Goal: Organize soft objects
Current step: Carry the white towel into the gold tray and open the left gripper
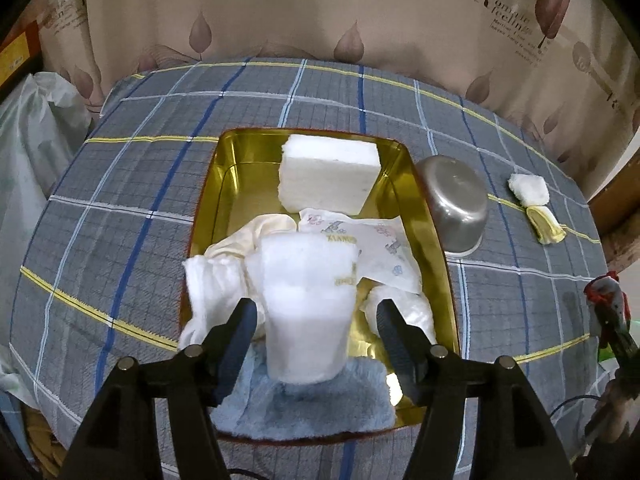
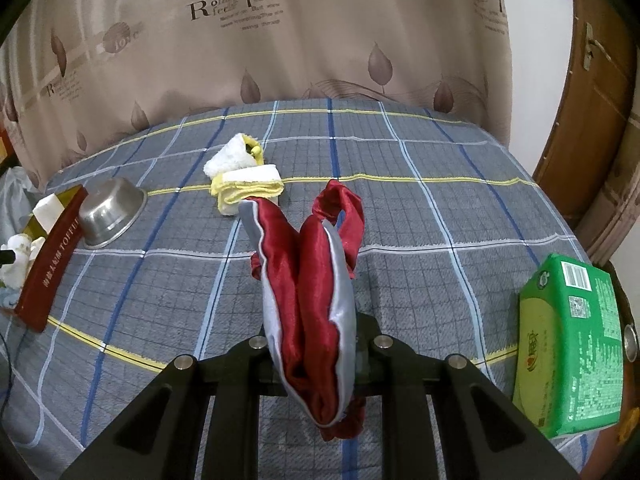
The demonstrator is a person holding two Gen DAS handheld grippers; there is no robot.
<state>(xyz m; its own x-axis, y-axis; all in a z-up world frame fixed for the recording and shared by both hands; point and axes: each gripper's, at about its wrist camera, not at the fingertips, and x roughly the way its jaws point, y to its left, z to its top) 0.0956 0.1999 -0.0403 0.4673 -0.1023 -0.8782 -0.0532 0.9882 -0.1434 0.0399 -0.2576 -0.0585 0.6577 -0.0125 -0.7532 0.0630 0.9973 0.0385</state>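
A: Report the left side first.

B: The left hand-held gripper [image 1: 316, 316] points forward and slightly down over the near end of the gold tray [image 1: 416, 184]. Its jaws stand spread wide apart. A white fluffy cloth [image 1: 306, 304] stands in the gap between them; neither finger visibly touches it. That cloth rests on a pale blue towel [image 1: 304, 404] at the tray's near edge.

A: Other tray contents?

B: From left: a white towel [image 1: 204, 292] draped over the tray's left rim, a cream cloth [image 1: 256, 236], a printed tissue pack [image 1: 372, 248] and, at the far end, a white foam block [image 1: 328, 176]. A crumpled white item [image 1: 400, 308] lies beside the right finger.

A: Right of the tray?

B: An upturned steel bowl [image 1: 456, 200] sits just beside the tray on the checked worktop [image 1: 120, 208]. Farther right lies a white-and-yellow cloth bundle [image 1: 534, 208], well apart from the tray.

A: Report the right side.

B: The right hand-held gripper [image 2: 316, 352] is held level above the worktop, aimed toward the curtain [image 2: 320, 32]. Its jaws are clamped together on a red-and-grey satin cloth [image 2: 308, 280]. The cloth sticks forward and up from the fingers, and its lower fold hangs below them.

A: Surroundings in that view?

B: The tray and bowl sit far left, the cloth bundle ahead. A green tissue pack [image 2: 572, 344] lies at the right edge.
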